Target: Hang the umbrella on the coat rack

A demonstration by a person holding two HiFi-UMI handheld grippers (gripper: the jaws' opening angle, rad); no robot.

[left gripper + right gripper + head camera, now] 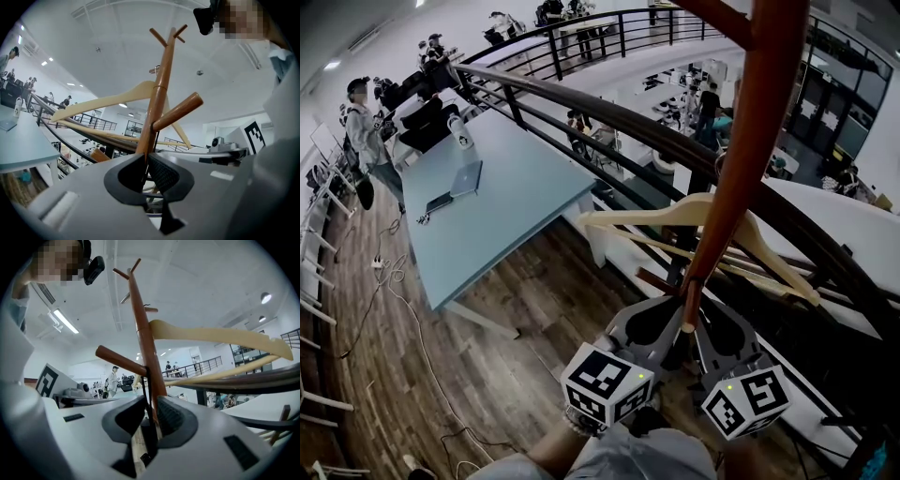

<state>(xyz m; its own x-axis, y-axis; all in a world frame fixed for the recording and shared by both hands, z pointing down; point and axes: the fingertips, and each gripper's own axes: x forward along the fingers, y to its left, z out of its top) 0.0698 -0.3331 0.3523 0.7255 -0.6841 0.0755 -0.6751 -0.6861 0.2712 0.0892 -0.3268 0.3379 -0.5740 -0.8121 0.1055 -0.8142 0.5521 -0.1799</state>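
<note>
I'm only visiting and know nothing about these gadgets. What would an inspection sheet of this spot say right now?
Surface: wooden floor; blue-grey table to the left.
Job's things: coat rack carries a wooden hanger; no umbrella clearly seen. A thin dark strand runs down the pole from near a peg; what it is cannot be told.
Clutter: laptop and bottle on the table.
Grippers: left gripper has its jaws together, tips at the pole; right gripper has its jaws closed on the strand.
Cables: loose cables on the floor beside the table.
Surroundings: curved railing above a lower level; people beyond the table.
</note>
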